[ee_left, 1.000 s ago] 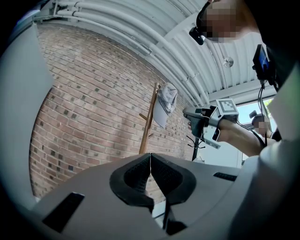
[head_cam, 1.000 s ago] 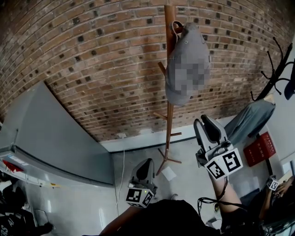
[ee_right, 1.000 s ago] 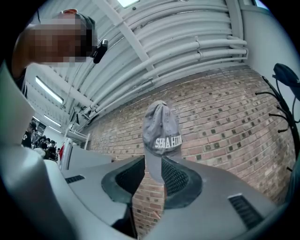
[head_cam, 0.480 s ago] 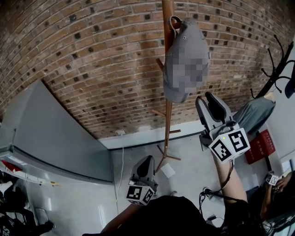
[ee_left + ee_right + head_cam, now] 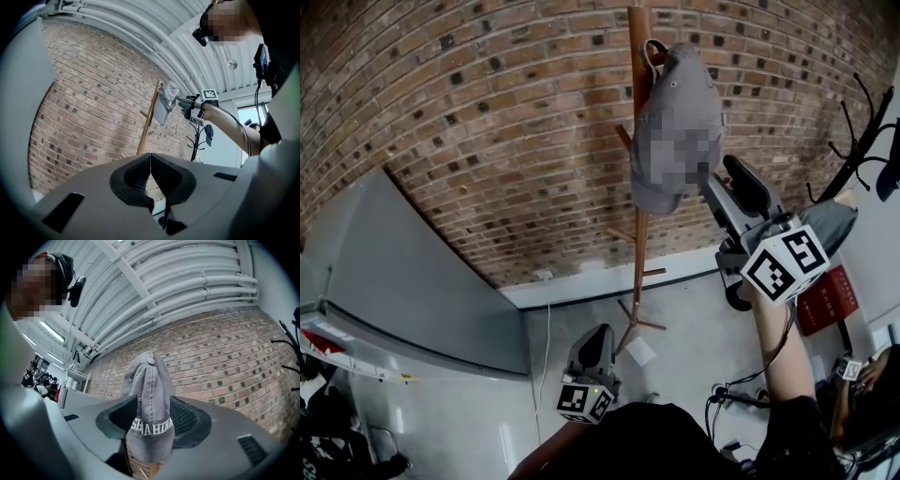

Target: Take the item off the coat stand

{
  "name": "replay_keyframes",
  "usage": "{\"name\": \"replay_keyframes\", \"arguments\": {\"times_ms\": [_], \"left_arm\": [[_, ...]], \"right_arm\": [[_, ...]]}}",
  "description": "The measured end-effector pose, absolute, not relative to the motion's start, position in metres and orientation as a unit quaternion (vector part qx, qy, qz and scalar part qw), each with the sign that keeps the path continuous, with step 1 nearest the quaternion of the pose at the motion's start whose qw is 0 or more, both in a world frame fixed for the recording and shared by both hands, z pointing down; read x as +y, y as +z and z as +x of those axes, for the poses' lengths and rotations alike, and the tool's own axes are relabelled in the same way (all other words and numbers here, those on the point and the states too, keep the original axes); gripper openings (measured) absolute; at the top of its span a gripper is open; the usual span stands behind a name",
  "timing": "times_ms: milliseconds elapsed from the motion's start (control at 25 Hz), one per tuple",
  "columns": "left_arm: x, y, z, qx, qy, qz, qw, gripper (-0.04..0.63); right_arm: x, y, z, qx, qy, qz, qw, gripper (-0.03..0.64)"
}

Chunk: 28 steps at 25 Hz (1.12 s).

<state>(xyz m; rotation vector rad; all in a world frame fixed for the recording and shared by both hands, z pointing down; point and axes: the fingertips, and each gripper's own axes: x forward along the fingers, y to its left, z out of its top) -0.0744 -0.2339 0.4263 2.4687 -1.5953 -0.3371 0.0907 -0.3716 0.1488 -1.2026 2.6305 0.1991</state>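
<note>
A grey cap (image 5: pixel 675 122) hangs near the top of the wooden coat stand (image 5: pixel 639 234) against the brick wall. My right gripper (image 5: pixel 727 183) is raised just to the right of the cap's lower edge. Its jaws are opening. In the right gripper view the cap (image 5: pixel 149 394) hangs between the two dark pads (image 5: pixel 185 417), which stand apart from it. My left gripper (image 5: pixel 595 345) hangs low near the person's body with its jaws together and nothing in them. The left gripper view shows the cap (image 5: pixel 165 101) far off.
A black coat stand (image 5: pixel 853 150) with a grey garment (image 5: pixel 825 225) stands at the right, a red box (image 5: pixel 825 300) below it. A grey slanted panel (image 5: pixel 394 281) fills the left. A white sheet (image 5: pixel 643 352) lies by the stand's foot.
My right gripper has risen and moved up to the cap's lower edge, and its jaws have spread wider. The left gripper has stayed where it was.
</note>
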Motion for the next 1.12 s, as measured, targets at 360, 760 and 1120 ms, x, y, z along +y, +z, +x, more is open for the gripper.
{"name": "replay_keyframes", "arguments": {"times_ms": [360, 760, 1120], "left_arm": [[-0.229, 0.427, -0.076, -0.532, -0.138, 0.826, 0.123, 0.015], [-0.225, 0.428, -0.087, -0.551, -0.141, 0.813, 0.123, 0.015], [-0.225, 0.429, -0.087, -0.551, -0.143, 0.813, 0.125, 0.015]], "right_arm": [[-0.382, 0.137, 0.077, 0.907, 0.076, -0.399, 0.112, 0.213], [-0.379, 0.131, 0.071, 0.902, 0.115, -0.401, 0.113, 0.057], [-0.372, 0.110, 0.081, 0.904, 0.101, -0.391, 0.141, 0.029]]}}
